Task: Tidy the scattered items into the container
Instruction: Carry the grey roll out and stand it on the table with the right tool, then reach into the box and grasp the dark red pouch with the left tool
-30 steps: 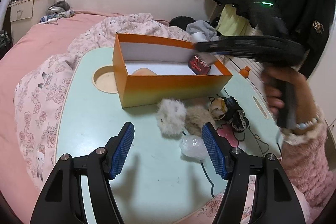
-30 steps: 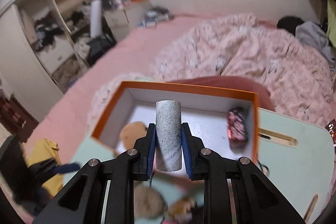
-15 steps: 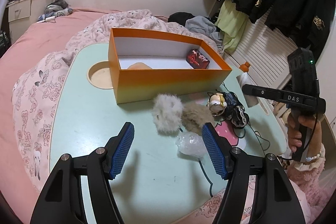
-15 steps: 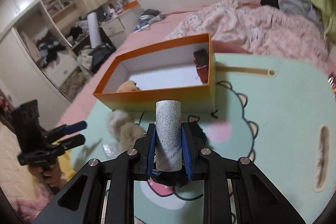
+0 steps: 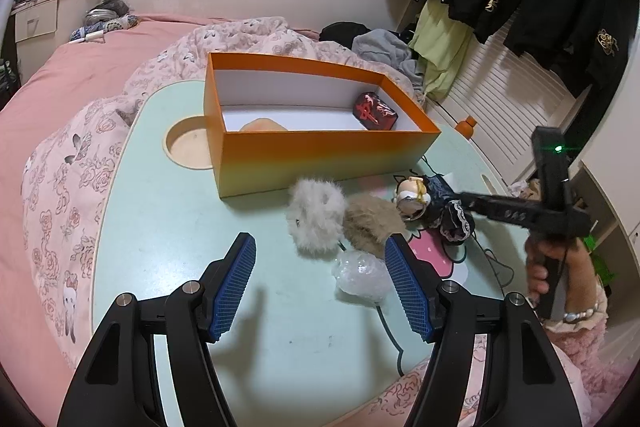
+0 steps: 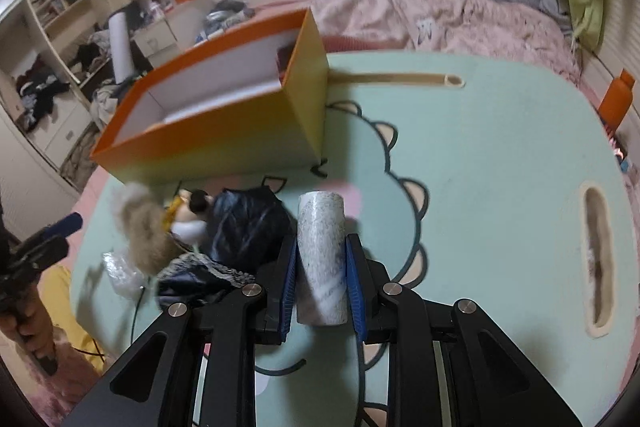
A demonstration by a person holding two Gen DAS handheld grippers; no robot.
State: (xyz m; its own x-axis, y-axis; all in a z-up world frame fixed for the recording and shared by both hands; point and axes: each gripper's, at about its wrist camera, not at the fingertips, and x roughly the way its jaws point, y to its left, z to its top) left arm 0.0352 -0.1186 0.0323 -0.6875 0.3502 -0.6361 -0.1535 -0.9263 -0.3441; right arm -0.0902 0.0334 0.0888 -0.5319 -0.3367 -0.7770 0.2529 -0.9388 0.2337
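Note:
An orange box [image 5: 320, 151] stands open on the mint table [image 5: 168, 227]; it holds a red packet [image 5: 374, 110] and a peach item [image 5: 262, 125]. In front of it lie a grey fluffy ball [image 5: 316, 213], a brown fluffy ball [image 5: 372, 225], a clear plastic wrap [image 5: 362, 275] and a small doll in dark clothes [image 5: 430, 201]. My left gripper [image 5: 320, 285] is open and empty, low over the table before the wrap. My right gripper [image 6: 321, 267] is shut on a speckled grey cylinder [image 6: 321, 255], just right of the doll [image 6: 240, 227], near the box [image 6: 224, 123].
The table sits on a bed with a pink floral quilt [image 5: 60, 163]. It has a round cup recess [image 5: 188, 145] left of the box and a handle slot [image 6: 598, 259] at the right. An orange bottle [image 6: 618, 99] stands beyond the right edge. A dark cable [image 5: 486, 251] lies near the doll.
My right gripper, still holding the cylinder, has come away from above the box and dropped low over the table beside the doll. My left gripper has stayed open and nearly still.

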